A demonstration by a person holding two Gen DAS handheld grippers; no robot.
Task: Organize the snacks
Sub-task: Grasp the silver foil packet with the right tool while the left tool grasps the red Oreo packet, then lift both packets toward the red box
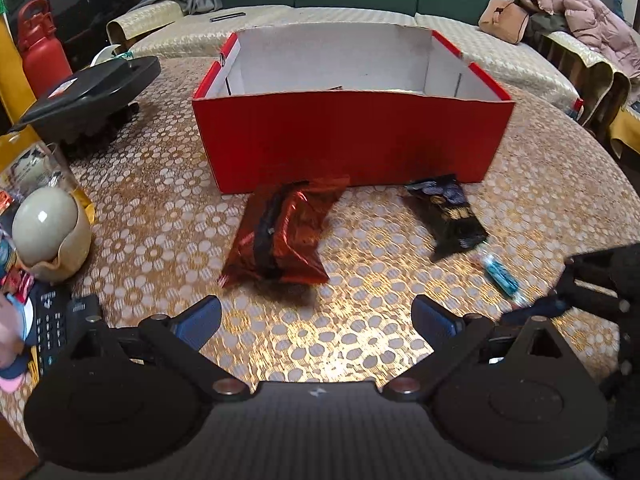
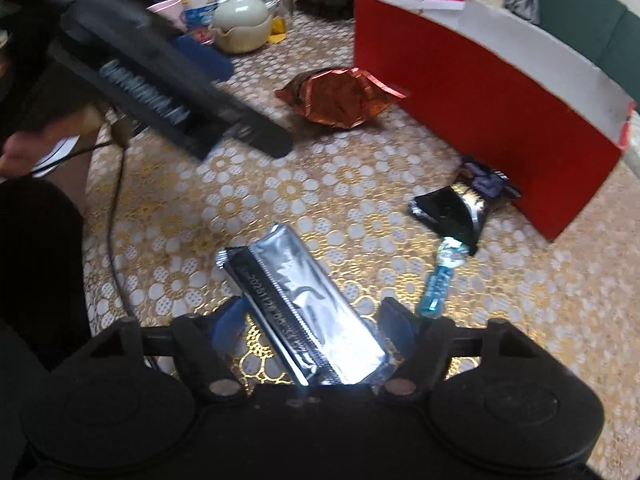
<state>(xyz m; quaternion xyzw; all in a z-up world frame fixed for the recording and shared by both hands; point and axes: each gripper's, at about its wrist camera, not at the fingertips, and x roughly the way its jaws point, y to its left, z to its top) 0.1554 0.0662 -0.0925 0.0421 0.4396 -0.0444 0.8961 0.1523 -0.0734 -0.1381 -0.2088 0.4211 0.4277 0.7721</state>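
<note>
Right tool [image 2: 316, 320] half-closed around silver wrapper [image 2: 296, 300], grip unclear; slick foil may slip; left tool [image 1: 316, 320] wide open, empty.

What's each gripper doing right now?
Left gripper: open, empty, above the patterned tablecloth.
Right gripper: a long silver foil snack packet between its fingers; grip cannot be told.

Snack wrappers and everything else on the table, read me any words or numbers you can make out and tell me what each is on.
Silver snack pack between the right gripper fingers: a printed date code starting "2025"; the rest is blurred.
Black snack pack: gold print, unreadable.
Red foil bag: no legible text.
Red box: none visible.
</note>
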